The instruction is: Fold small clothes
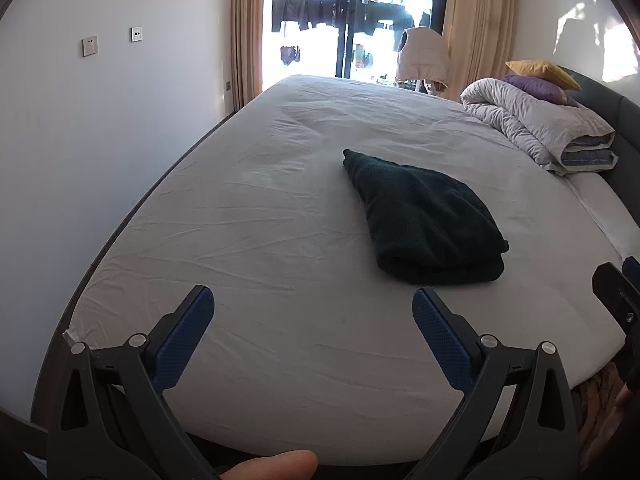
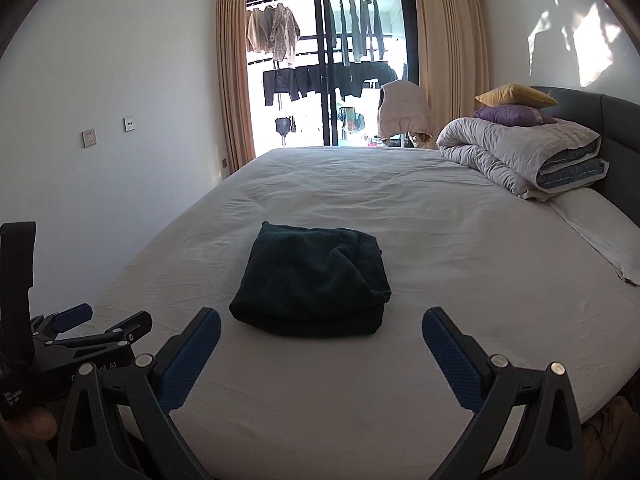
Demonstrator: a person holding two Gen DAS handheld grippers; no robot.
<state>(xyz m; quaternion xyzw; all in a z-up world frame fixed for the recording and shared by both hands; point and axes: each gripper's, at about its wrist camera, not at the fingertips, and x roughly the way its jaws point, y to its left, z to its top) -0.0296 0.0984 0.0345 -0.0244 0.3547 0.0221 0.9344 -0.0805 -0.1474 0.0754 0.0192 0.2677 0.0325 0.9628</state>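
Observation:
A dark green folded garment [image 1: 424,220] lies on the white bed sheet [image 1: 260,240]; in the right wrist view the garment [image 2: 314,280] sits just beyond the fingers, near the middle. My left gripper [image 1: 313,300] hovers over the near edge of the bed, left of the garment, jaws wide open with nothing between them. My right gripper [image 2: 321,322] is also wide open and empty, its blue pads [image 2: 448,356] apart from the cloth. Each gripper shows at the edge of the other view: the right gripper [image 1: 618,296] and the left gripper [image 2: 80,332].
A rolled grey duvet [image 2: 520,152] with a purple cushion [image 2: 516,114] and a yellow cushion [image 2: 512,94] lies at the headboard [image 2: 616,120] on the right. A white wall [image 2: 100,100] runs along the left. Clothes hang outside the glass door [image 2: 332,68]. A fingertip [image 1: 276,466] shows at the bottom.

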